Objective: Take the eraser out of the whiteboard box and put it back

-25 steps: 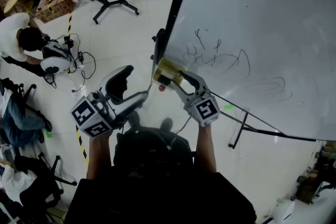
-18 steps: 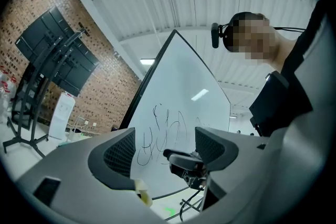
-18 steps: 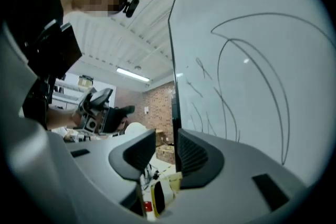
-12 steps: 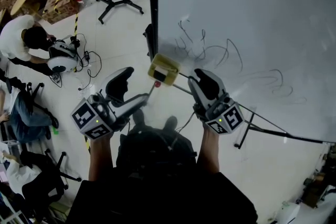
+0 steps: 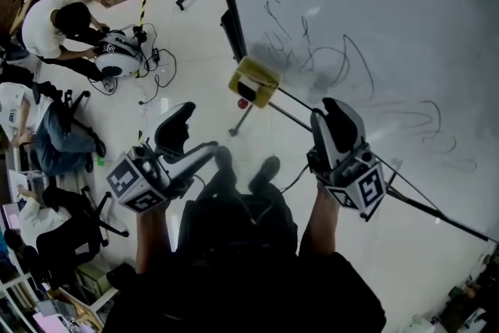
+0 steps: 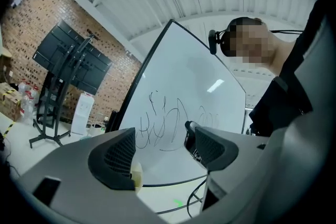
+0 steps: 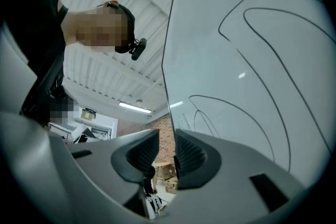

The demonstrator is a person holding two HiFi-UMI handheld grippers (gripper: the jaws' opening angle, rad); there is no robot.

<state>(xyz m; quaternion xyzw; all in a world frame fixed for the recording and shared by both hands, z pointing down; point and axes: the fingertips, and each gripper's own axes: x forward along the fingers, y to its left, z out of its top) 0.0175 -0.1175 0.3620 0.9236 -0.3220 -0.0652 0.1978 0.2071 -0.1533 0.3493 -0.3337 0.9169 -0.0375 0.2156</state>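
Observation:
A yellow whiteboard box hangs at the lower left corner of the whiteboard, with something dark inside it; the eraser itself I cannot make out. My right gripper is to the right of the box, away from it, tilted up at the scribbled board. Its jaws are closing to a narrow gap with nothing between them. My left gripper hovers open and empty, below and left of the box. In the left gripper view it faces the board, and a bit of the yellow box shows by one jaw.
The whiteboard's black stand legs run along the floor under the right gripper. A small red thing sits just below the box. At the upper left a person crouches by a white device, with cables, chairs and striped floor tape nearby.
The right gripper has left the yellow box, swung out to the right and risen, and its jaws have narrowed. The left gripper has shifted slightly. The view has moved relative to the board.

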